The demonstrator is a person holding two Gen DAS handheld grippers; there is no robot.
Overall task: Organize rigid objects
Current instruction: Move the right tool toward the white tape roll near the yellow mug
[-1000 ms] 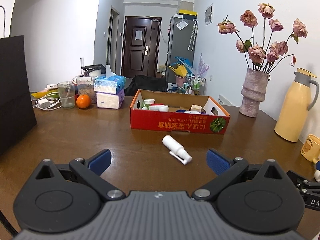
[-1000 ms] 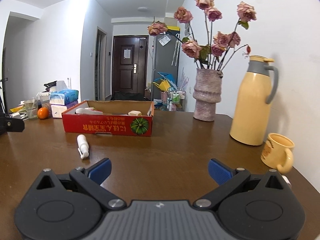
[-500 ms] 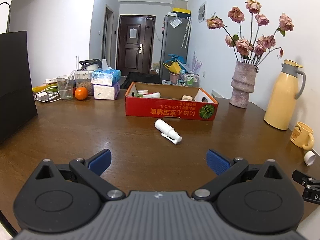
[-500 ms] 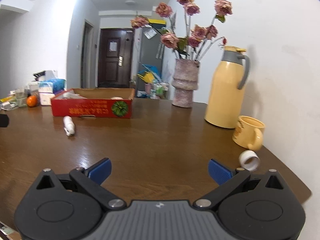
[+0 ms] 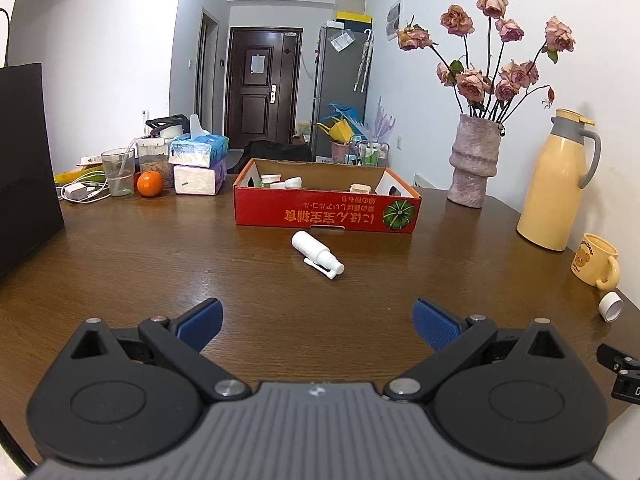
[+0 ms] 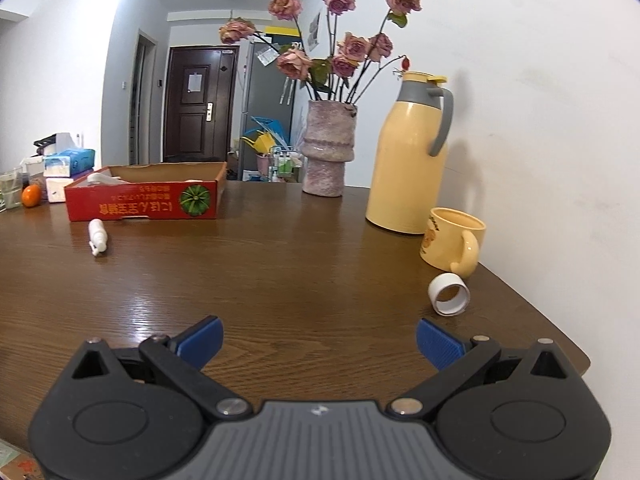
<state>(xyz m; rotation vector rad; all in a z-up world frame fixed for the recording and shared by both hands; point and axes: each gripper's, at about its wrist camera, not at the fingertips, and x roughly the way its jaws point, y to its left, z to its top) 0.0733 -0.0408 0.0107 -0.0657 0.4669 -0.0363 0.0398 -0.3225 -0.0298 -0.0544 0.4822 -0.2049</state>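
A white spray bottle [image 5: 317,255] lies on its side on the brown table, just in front of a red cardboard box [image 5: 326,213] that holds several small containers. The same bottle [image 6: 98,236] and box [image 6: 142,202] show at the left of the right wrist view. A white cap [image 6: 449,294] lies on its side near the table's right edge, beside a yellow mug [image 6: 454,239]; the cap [image 5: 611,306] also shows far right in the left wrist view. My left gripper [image 5: 316,322] is open and empty, well short of the bottle. My right gripper [image 6: 318,338] is open and empty, with the cap just beyond its right finger.
A yellow thermos [image 6: 408,152] and a vase of dried roses [image 6: 328,148] stand at the back right. Tissue packs [image 5: 198,164], an orange [image 5: 149,183], a glass [image 5: 117,172] and chargers crowd the back left. A black bag [image 5: 24,160] stands at the left. The table edge [image 6: 560,336] runs close on the right.
Both grippers have pulled back from the box and bottle, which now look smaller and farther. The white cap and mug have come into view at the right. Both grippers stay open.
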